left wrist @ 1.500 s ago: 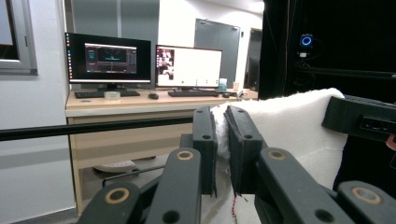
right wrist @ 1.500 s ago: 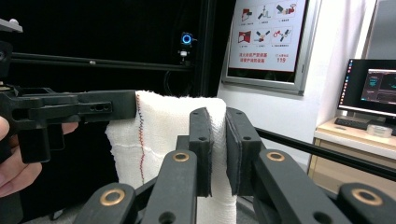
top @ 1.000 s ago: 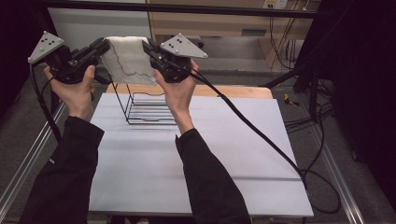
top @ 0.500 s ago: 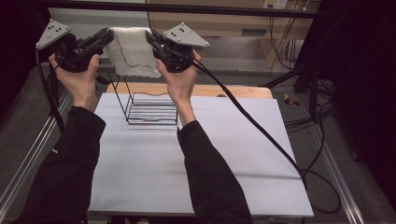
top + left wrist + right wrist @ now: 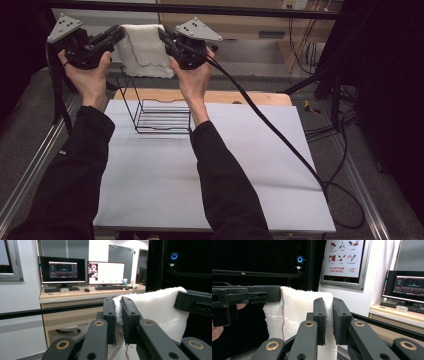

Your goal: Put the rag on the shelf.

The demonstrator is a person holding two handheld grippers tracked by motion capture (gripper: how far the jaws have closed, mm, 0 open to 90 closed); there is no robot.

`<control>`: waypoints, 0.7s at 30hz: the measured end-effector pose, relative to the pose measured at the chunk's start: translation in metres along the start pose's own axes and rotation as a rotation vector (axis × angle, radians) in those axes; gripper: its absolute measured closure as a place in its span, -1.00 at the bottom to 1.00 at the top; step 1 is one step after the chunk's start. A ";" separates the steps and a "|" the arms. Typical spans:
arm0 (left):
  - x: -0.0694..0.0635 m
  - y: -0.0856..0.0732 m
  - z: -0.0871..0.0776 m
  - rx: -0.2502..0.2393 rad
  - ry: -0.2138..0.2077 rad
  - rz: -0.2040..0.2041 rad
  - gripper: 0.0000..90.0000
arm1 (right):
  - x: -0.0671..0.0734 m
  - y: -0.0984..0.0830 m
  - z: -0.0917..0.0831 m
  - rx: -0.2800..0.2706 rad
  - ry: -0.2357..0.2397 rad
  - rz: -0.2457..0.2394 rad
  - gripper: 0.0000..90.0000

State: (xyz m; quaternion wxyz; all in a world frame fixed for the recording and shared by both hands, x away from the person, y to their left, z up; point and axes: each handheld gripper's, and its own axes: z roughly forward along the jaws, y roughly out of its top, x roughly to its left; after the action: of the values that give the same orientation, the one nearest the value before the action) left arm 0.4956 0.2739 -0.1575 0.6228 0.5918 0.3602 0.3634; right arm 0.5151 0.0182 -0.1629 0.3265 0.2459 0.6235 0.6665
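White cloth (image 5: 143, 49) now hangs higher above the wire rack (image 5: 161, 112) than a moment ago, because both hands lifted it. It looks ready to be hung on the rack. The left gripper (image 5: 116, 36) pinches one top corner and the right gripper (image 5: 165, 39) pinches the other, so the cloth stretches between them.

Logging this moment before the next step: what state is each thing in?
White cloth: held up in the air, stretched between both tongs.
Left tongs: shut on the cloth's edge.
Right tongs: shut on the cloth's other edge.
Wire rack: upright on the table, empty.
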 end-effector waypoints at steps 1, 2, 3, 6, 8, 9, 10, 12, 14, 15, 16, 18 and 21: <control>0.001 0.000 0.001 0.002 0.002 0.002 0.84 | -0.001 0.000 0.002 0.002 -0.001 0.002 0.83; 0.001 0.000 0.002 0.000 0.002 0.005 0.84 | -0.002 0.000 0.003 0.003 -0.001 0.002 0.83; 0.002 0.000 0.003 -0.001 0.002 0.005 0.84 | -0.003 -0.001 0.004 0.004 -0.001 0.001 0.83; 0.005 0.000 0.005 0.001 0.004 0.008 0.84 | -0.005 -0.001 0.008 0.006 -0.002 0.005 0.83; 0.008 -0.001 0.006 0.006 0.008 0.006 0.84 | -0.006 -0.003 0.011 0.009 0.003 0.008 0.83; 0.009 -0.003 0.007 0.009 0.010 0.004 0.84 | -0.006 -0.004 0.012 0.012 0.004 0.009 0.83; 0.010 -0.004 0.008 0.012 0.011 0.005 0.84 | -0.006 -0.006 0.014 0.015 0.002 0.007 0.83; 0.012 -0.007 0.008 0.013 0.006 0.007 0.84 | -0.006 -0.009 0.016 0.028 0.001 0.006 0.82; 0.014 -0.010 0.009 0.018 0.003 0.000 0.84 | -0.006 -0.011 0.017 0.033 0.004 0.005 0.83; 0.016 -0.012 0.009 0.019 0.001 -0.004 0.84 | -0.006 -0.012 0.018 0.034 0.005 0.002 0.82; 0.017 -0.014 0.009 0.018 -0.001 -0.011 0.83 | -0.005 -0.012 0.019 0.037 0.005 0.005 0.83; 0.019 -0.017 0.010 0.023 -0.002 -0.018 0.84 | -0.005 -0.014 0.020 0.040 0.005 0.007 0.82; 0.019 -0.019 0.012 0.030 0.000 -0.010 0.83 | -0.007 -0.017 0.023 0.048 0.003 0.003 0.82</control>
State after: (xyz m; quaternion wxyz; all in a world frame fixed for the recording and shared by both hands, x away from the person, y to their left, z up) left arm 0.5157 0.2848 -0.1763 0.6156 0.5994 0.3686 0.3549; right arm 0.5387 0.0285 -0.1765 0.3185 0.2539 0.6394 0.6521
